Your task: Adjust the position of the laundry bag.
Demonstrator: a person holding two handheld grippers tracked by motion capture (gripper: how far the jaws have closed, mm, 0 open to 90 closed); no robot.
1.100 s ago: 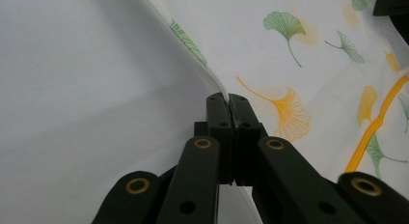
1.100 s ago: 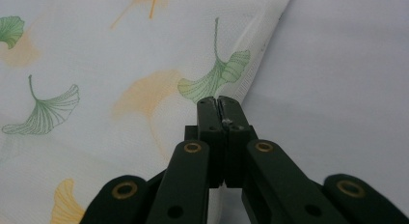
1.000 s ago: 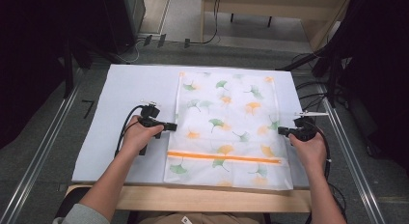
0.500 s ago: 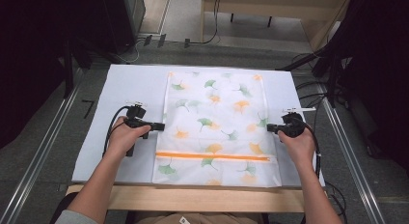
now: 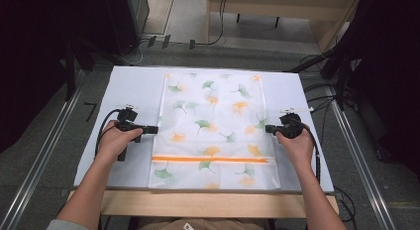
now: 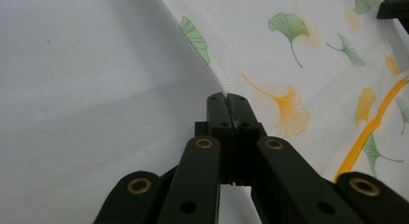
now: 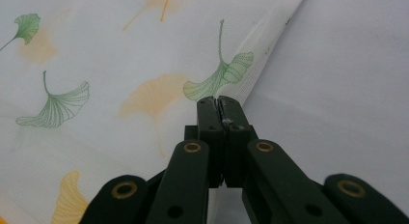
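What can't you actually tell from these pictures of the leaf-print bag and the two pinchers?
- Left gripper view: the shut jaws cover the spot where they meet the leaf-print bag's edge, so how much fabric is pinched is hidden.
- Right gripper view: the same.
- High view: the hands cover both gripper bodies; the zipper pull on the orange zipper is too small to find.

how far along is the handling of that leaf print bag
Done so far: the leaf-print bag lies flat and fairly square on the white table cover, orange zipper strip at the near end. In hand: the left gripper is shut on the bag's left edge and the right gripper is shut on its right edge. Left: no fold shows yet, so any folding or lifting is yet to come.
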